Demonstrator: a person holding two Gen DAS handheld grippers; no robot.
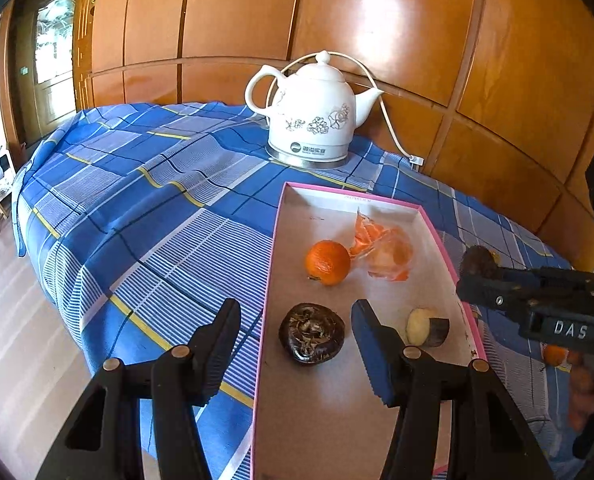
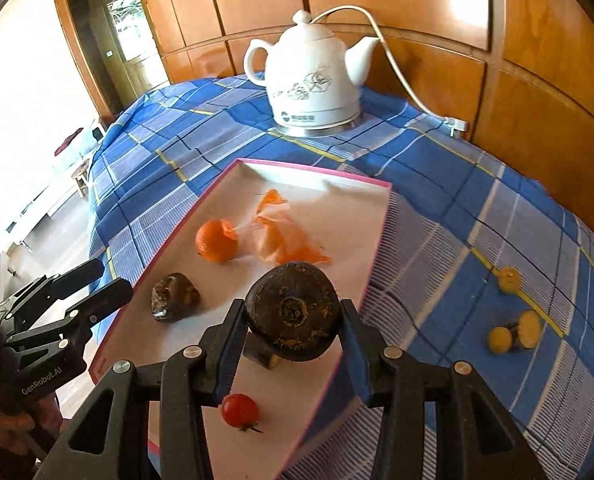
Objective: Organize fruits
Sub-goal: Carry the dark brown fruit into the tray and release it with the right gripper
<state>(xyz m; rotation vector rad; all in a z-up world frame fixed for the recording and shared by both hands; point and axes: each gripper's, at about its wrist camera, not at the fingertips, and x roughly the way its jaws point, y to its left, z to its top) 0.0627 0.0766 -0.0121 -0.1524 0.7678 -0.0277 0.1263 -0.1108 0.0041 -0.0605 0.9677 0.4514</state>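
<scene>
The right gripper (image 2: 293, 354) is clamping a dark brown water chestnut (image 2: 293, 310) between its two blue pads, one pad pressing on each side of it, and is holding it clear above the near part of the pink-rimmed tray (image 2: 381, 224). Directly beneath the held chestnut a cut piece (image 2: 263, 356) is lying on the tray floor, largely hidden by it; its kind cannot be told from this view. A small red tomato (image 2: 239, 410) is sitting on the tray between the gripper's fingers, nearer the camera.

The left gripper (image 1: 297, 350) is standing partly open with nothing between its pads. A second dark chestnut (image 1: 312, 333) is lying on the tray floor just ahead of its fingertips, in line with the gap but apparently not touched by either finger. A cut piece with a pale face (image 1: 427, 326) is resting just to the right of the right-hand finger.

Farther back in the tray an orange mandarin (image 1: 328, 262) is lying beside an orange mesh bag (image 1: 385, 252), the two touching. On the blue checked cloth (image 2: 477, 208) right of the tray, yellow cut pieces (image 2: 515, 332) are lying well apart from both grippers. A white kettle (image 1: 315, 116) is standing behind the tray.
</scene>
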